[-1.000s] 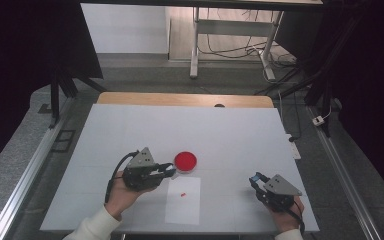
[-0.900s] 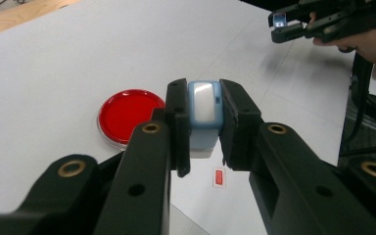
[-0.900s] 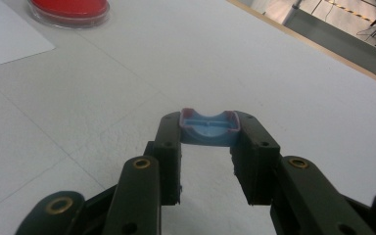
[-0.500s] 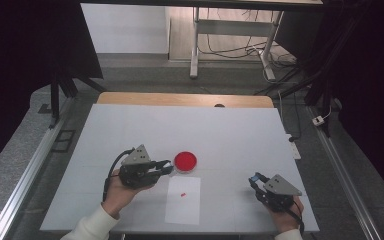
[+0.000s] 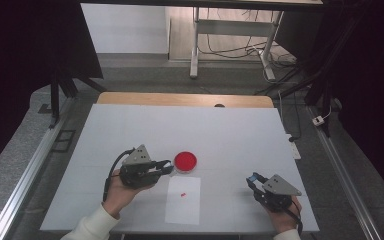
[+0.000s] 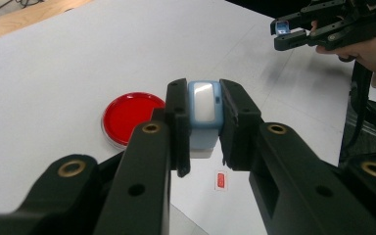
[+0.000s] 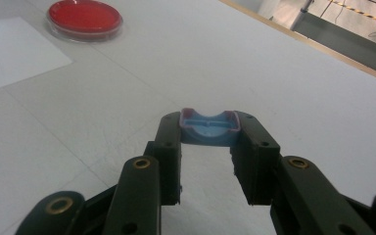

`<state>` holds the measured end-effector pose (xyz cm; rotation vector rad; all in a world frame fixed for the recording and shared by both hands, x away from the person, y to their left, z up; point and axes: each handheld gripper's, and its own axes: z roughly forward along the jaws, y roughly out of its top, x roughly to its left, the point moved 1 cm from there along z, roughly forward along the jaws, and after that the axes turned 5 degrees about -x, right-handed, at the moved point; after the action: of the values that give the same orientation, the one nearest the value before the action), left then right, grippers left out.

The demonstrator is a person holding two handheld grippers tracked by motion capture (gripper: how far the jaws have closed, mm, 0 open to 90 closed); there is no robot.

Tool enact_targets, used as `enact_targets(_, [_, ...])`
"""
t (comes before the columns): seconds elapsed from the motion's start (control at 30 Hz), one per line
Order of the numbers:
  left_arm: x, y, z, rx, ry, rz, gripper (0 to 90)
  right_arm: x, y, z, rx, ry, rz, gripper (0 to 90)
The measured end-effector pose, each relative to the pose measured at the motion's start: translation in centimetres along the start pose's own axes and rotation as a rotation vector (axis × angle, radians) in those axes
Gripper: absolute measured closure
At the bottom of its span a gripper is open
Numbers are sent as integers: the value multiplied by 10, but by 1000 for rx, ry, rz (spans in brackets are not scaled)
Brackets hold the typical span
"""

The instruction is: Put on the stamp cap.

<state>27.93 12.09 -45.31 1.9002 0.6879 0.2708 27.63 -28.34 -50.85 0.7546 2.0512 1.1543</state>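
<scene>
Left gripper [image 6: 203, 147]: jaws closed on a pale blue case [image 6: 203, 115], held upright between the fingertips just beside and above the red dish.
Right gripper [image 7: 209, 147]: jaws clamped on a small blue cap [image 7: 209, 128] at the tips, hovering low over the right side of the table, well apart from the left one.
Case: looks like light, rigid plastic with a smooth white window on its face; likely slippery, so a grip across its flat sides seems safest.
Cap: thin open tray shape with a purplish rim; probably light and a little flexible, best held by its two short ends.
Dish [image 5: 185, 161]: round, shallow, clear-rimmed with red inside, standing on the table near its middle; likely brittle.
Paper [image 5: 183, 199]: one white sheet lying flat in front of the dish, with one tiny red tag [image 5: 183, 194] on it.
Table [image 5: 230, 135]: white top, wooden far edge.
Count: two grippers, one case, one cap, one dish, one sheet, one tag.
</scene>
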Motion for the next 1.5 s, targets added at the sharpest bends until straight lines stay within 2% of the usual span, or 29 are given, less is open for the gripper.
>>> enact_targets(0.07, [0, 0, 0, 0, 0, -1, 751, 2, 1, 1, -10, 10, 14, 647])
enact_targets(0.43, [0, 0, 1, -2, 0, -3, 751, 13, 7, 7, -23, 47, 24, 647])
enact_targets(0.8, [1, 0, 1, -1, 2, -3, 751, 24, 11, 16, -20, 78, 13, 647])
enact_targets(1.03, [1, 0, 2, 2, 2, -3, 751, 30, 15, 20, -39, 111, 43, 647])
enact_targets(1.5, [1, 0, 2, -3, 6, -4, 751, 47, 20, 32, -41, 134, 26, 647])
